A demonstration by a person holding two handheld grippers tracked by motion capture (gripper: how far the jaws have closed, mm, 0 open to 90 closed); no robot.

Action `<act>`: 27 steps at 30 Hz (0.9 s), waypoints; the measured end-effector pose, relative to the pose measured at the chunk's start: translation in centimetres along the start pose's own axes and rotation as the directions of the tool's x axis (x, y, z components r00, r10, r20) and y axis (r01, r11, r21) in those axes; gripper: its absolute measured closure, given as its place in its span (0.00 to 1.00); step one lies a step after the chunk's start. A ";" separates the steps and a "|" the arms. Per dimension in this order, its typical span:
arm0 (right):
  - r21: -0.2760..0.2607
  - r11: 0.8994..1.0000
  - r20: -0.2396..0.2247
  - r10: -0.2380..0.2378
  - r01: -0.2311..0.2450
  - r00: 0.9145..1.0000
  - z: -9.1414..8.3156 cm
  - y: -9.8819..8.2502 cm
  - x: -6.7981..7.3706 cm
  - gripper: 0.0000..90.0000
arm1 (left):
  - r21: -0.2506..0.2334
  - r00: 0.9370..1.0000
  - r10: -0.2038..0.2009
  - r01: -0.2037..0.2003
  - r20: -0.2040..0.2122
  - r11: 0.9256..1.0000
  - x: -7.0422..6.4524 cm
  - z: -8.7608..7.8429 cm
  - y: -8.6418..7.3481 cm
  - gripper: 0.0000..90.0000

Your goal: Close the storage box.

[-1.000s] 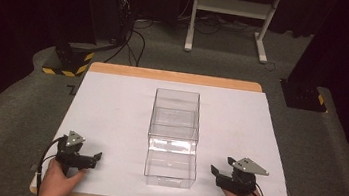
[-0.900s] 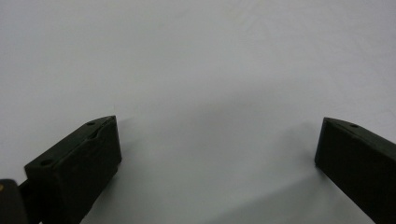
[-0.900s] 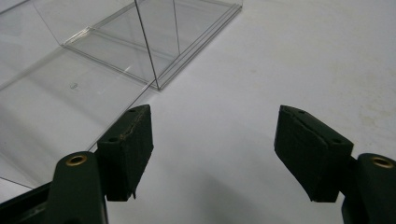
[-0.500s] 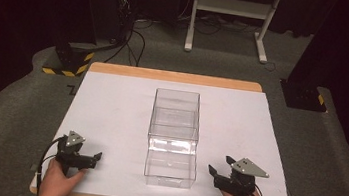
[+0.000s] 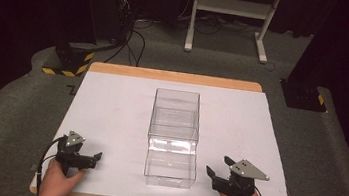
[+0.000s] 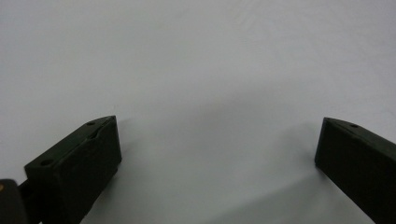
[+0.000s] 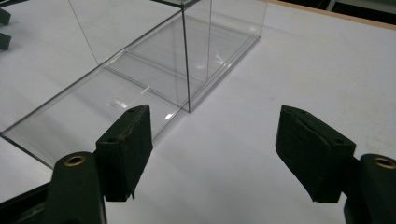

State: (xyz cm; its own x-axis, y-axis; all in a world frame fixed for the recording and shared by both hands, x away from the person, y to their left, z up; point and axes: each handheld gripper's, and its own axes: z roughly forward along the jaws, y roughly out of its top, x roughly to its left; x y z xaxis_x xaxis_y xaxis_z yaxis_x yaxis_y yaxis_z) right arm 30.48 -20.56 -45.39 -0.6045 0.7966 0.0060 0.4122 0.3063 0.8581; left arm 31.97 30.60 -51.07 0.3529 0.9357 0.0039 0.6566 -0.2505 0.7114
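clear rigid plastic box (image 5: 173,138) mid-counter, between both grippers | left gripper (image 5: 90,158) jaws spread, empty, well apart from it | right gripper (image 5: 215,172) jaws spread, empty, near its corner | likely light, stiff, slick, crack-prone; grip thin upper wall edges | white counter (image 5: 110,115) bare, nothing blocking
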 end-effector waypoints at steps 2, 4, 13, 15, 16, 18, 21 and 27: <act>-0.002 1.000 -0.003 0.000 0.000 1.000 -0.1 0.1 0.2 0.31 | 0.000 1.000 0.001 -0.001 0.000 1.000 0.0 0.0 0.0 0.01; -0.010 1.000 -0.012 -0.006 0.005 1.000 -0.3 0.3 0.6 0.31 | 0.001 1.000 0.003 -0.003 -0.001 1.000 0.0 0.0 0.0 0.01; -0.045 0.999 -0.041 -0.011 0.009 0.999 -1.0 0.8 1.5 0.30 | 0.000 1.000 0.003 -0.003 -0.001 1.000 0.0 0.0 0.0 0.01; -0.052 0.999 -0.050 -0.013 0.011 0.999 -1.2 1.0 1.8 0.30 | 0.000 1.000 0.003 -0.003 -0.001 1.000 0.0 0.0 0.0 0.01; -0.052 0.999 -0.050 -0.013 0.011 0.999 -1.2 1.0 1.8 0.30 | 0.000 1.000 0.003 -0.003 -0.001 1.000 0.0 0.0 0.0 0.01; -0.060 0.998 -0.057 -0.015 0.011 0.998 -1.4 1.1 2.1 0.31 | 0.000 1.000 0.003 -0.003 -0.001 1.000 0.0 0.0 0.0 0.01; -0.074 0.997 -0.070 -0.030 0.025 0.997 -1.6 1.3 2.7 0.30 | 0.000 1.000 0.001 -0.001 0.000 1.000 0.0 0.0 0.0 0.01; -0.095 0.995 -0.092 -0.043 0.034 0.995 -2.0 1.6 3.5 0.30 | 0.000 1.000 0.001 -0.001 0.000 1.000 0.0 0.0 0.0 0.01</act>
State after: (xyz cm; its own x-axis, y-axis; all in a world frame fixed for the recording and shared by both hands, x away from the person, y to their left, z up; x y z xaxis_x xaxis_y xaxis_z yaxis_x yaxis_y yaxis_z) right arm 27.63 -18.34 -42.94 -0.6817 0.7314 0.0166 0.3246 0.2821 0.9028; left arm 31.98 30.61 -51.07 0.3533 0.9355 0.0044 0.6563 -0.2512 0.7114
